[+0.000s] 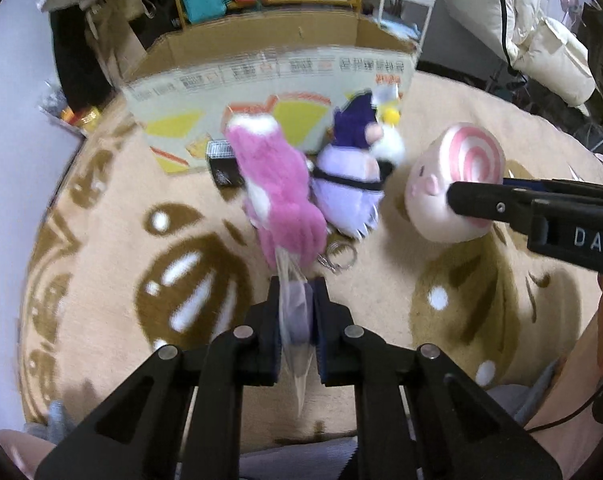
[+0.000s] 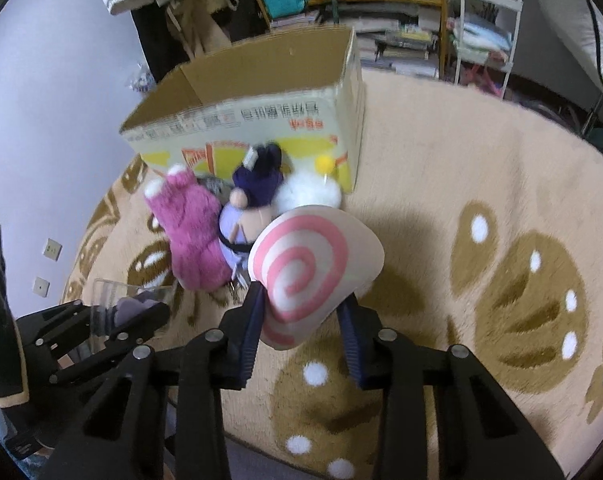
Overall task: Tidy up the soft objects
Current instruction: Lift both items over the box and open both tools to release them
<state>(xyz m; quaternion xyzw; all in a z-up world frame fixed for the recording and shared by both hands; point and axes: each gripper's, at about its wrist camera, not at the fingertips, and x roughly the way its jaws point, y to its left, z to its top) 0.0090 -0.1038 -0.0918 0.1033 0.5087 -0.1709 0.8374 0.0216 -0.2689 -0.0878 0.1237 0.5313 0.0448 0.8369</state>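
Left gripper: jaws pressed close on a clear plastic bag with a small greyish-purple soft item inside; in the right wrist view the same gripper sits low at the left, the bag sticking up between its fingers.
Right gripper: jaws pinching a pale pink swirl plush, a round pig-faced cushion with a pink spiral; it is held above the rug. From the left wrist view this gripper reaches in from the right, clamped on the plush.
Pink furry plush: in front of the box; whether it hangs from the bag or lies on the rug, I cannot tell.
Purple doll: on the rug just beside the pink one, dark purple hat toward the box, a white pompom touching its side.
Key rings: metal loops on the rug near the doll's foot.
Cardboard box: open-topped, standing just behind the toys, yellow printed panels on its near wall.
Rug: beige, brown patterned.
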